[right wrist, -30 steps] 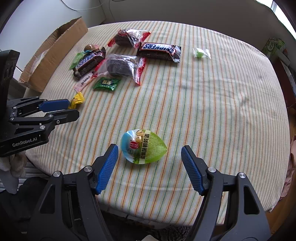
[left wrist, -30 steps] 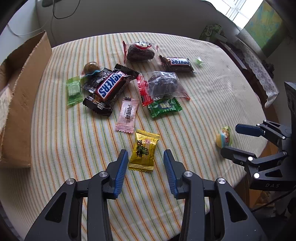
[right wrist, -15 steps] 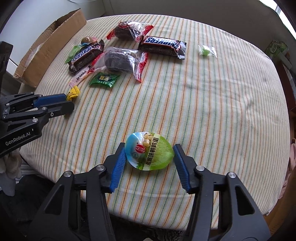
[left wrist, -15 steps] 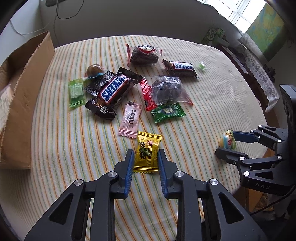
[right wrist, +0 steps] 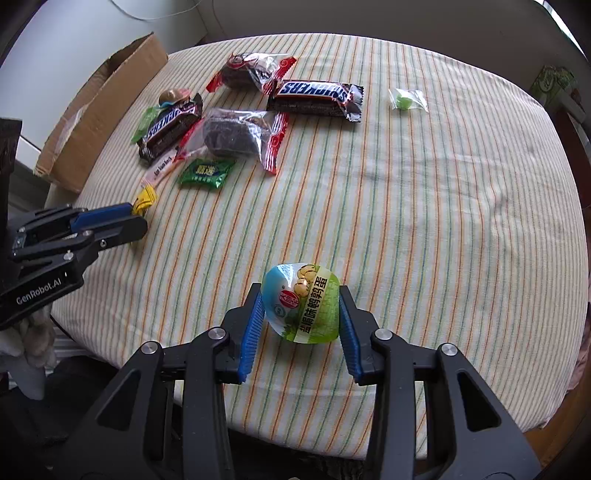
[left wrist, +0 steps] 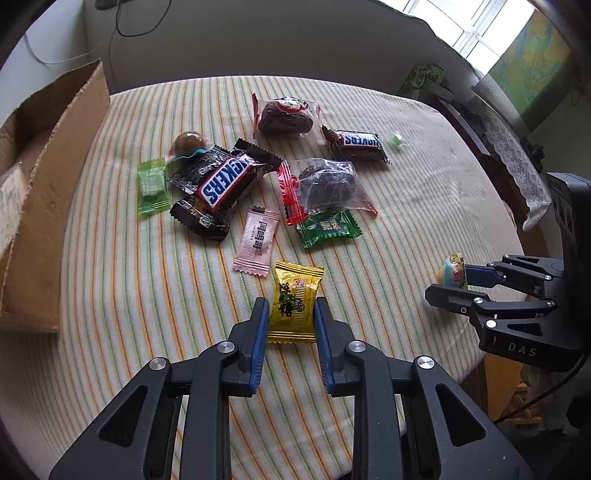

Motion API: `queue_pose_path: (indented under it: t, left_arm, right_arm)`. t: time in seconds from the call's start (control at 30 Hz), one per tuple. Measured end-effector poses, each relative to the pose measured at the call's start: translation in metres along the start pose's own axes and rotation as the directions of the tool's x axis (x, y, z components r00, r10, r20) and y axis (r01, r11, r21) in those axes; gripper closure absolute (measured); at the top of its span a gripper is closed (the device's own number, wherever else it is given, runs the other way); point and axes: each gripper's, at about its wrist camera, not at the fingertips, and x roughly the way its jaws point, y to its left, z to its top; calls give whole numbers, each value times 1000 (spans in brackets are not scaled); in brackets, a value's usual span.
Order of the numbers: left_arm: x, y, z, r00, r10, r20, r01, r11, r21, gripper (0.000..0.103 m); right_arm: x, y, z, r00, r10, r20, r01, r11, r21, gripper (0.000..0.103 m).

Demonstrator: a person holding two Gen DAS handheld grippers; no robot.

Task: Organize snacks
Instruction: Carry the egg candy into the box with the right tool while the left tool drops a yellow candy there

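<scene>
Pinching a yellow candy [left wrist: 294, 302] in our left tool [left wrist: 289, 314] and an egg pack [right wrist: 302, 303] in our right tool [right wrist: 302, 317], we judge the work barely begun, because the other snacks lie scattered on the desk [right wrist: 424, 206] beside the cardboard box [left wrist: 44, 206].

Striped cloth [left wrist: 406, 192] covers the tabletop. Window [left wrist: 469, 33] far right, a lace-draped piece [left wrist: 517, 162] below it. Dark cable [left wrist: 122, 22] on wall.

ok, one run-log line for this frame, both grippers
phase: grasp | left gripper: shut on yellow candy | right gripper: shut on egg-shaped snack pack | both on striped tablecloth | cardboard box: at left table edge
</scene>
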Motion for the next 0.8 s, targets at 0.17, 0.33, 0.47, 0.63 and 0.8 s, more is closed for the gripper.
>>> queue_pose_path:
  t: [0.17,0.33,0.47,0.63,0.8]
  left_arm:
    - [-7,2,3,1000,-9,15,9,1000,-14,80]
    - [-19,7,10,999,-2,50,4,999,-38,80]
    - [-32,15,18,996,5,85,0,998,-60,80]
    - [-49,30,26,991,28,134,-14,995,-102,80]
    - [-65,51,29,983,67,171,-42,988,-147,80]
  right_arm:
    - [-9,3,7,1000,7,18,-7,1000,-10,63]
    - [-21,12,18,999,20,47,-19,999,-33,63]
    - [-30,27,40,996,38,77,-33,997,-66,63]
    - [-39,47,71,992,59,113,-45,991,-125,63]
    - [-45,74,100,987,81,141,-54,982,-182,63]
